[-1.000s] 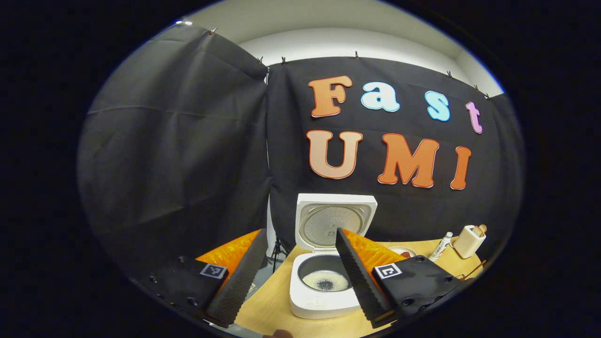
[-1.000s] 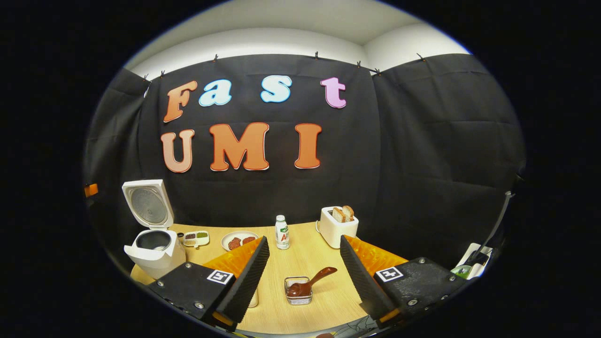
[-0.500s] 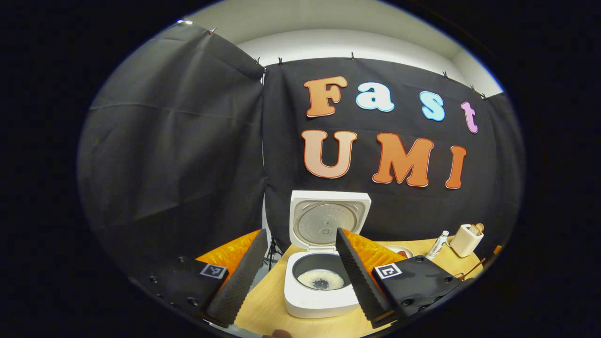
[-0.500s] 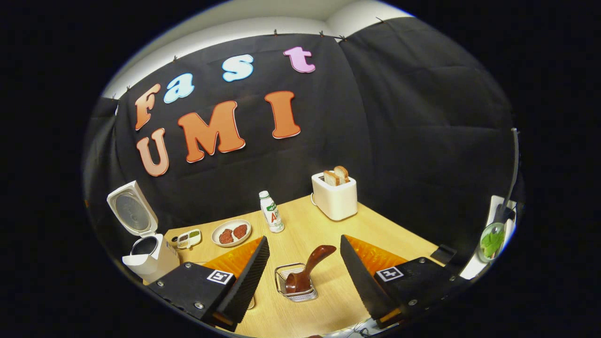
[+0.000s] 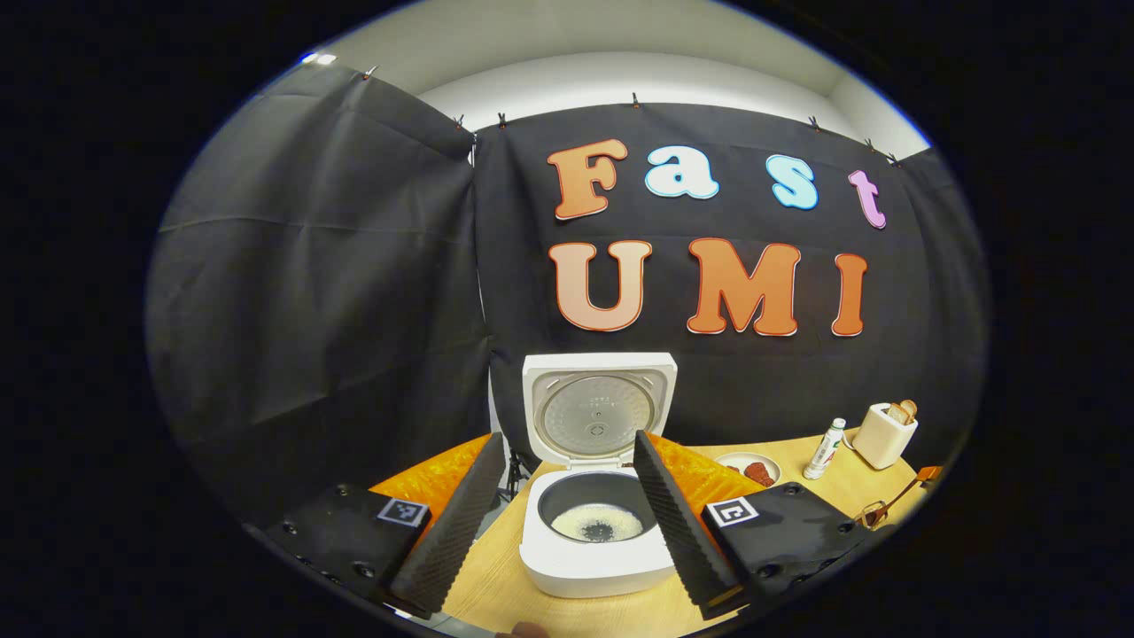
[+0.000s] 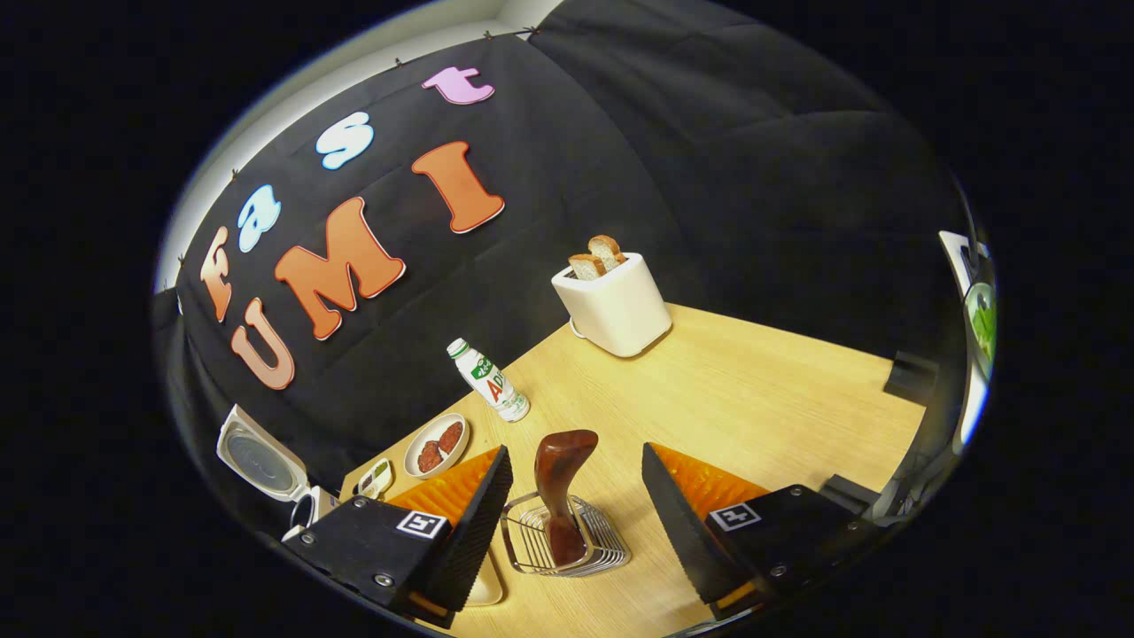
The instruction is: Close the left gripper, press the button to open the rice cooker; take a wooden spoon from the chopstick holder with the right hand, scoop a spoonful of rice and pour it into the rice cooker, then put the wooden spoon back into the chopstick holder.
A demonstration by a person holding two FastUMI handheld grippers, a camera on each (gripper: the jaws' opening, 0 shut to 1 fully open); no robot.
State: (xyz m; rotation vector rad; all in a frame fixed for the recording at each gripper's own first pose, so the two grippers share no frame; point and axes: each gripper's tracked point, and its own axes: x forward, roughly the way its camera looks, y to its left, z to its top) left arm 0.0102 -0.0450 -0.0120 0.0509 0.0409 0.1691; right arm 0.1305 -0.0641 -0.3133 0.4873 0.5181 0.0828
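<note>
The white rice cooker stands in front of my left gripper with its lid raised; a thin layer of rice lies in its dark pot. The left gripper hovers open, short of the cooker. In the right gripper view a dark wooden spoon stands in the wire chopstick holder, handle up. My right gripper is open and tilted down over it, with the handle between the fingers and touching neither. The cooker also shows far left there.
On the wooden table stand a white toaster with two bread slices, a small bottle, a plate of meat pieces and a little sauce dish. A pale object lies under the right gripper's left finger.
My right gripper has swung down and in toward the chopstick holder, so the spoon handle now stands between its fingers. The left gripper drifted slightly; the cooker sits a bit nearer.
</note>
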